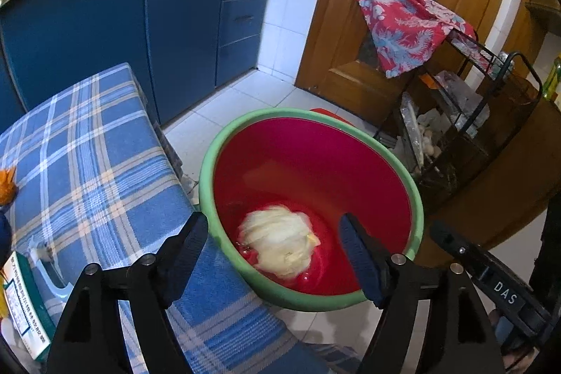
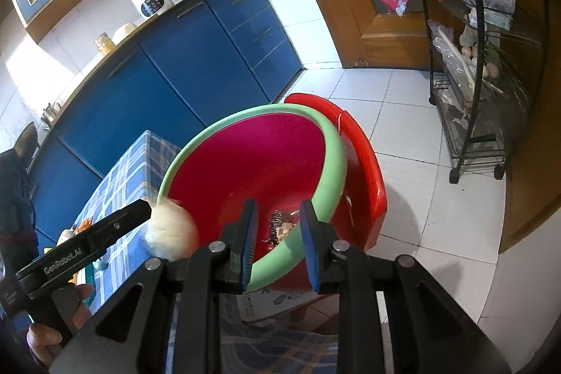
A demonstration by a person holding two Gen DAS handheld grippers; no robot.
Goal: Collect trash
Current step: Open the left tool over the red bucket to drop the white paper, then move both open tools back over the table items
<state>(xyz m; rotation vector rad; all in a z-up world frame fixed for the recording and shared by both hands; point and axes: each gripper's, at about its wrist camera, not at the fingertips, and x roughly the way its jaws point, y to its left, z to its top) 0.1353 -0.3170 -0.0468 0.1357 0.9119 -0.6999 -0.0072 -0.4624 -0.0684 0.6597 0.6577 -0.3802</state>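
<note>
A red basin with a green rim [image 1: 417,191] stands beside the table; it also shows in the right wrist view [image 2: 333,142]. A crumpled white paper wad [image 1: 280,242], blurred, is inside the basin, below my left gripper [image 1: 275,255], which is open with nothing between its fingers. In the right wrist view the wad [image 2: 171,228] shows just off the left gripper's tip at the rim. My right gripper [image 2: 278,240] has its jaws partly apart astride the basin's near rim. Small scraps [image 2: 284,226] lie on the basin's bottom.
A table with a blue plaid cloth [image 1: 105,170] is at left, with an orange scrap [image 1: 7,184] and a green-white box [image 1: 21,304] on it. A red stool [image 2: 364,170] carries the basin. A black wire rack [image 2: 473,76], blue cabinets [image 1: 157,30] and a wooden door [image 1: 336,23] stand around.
</note>
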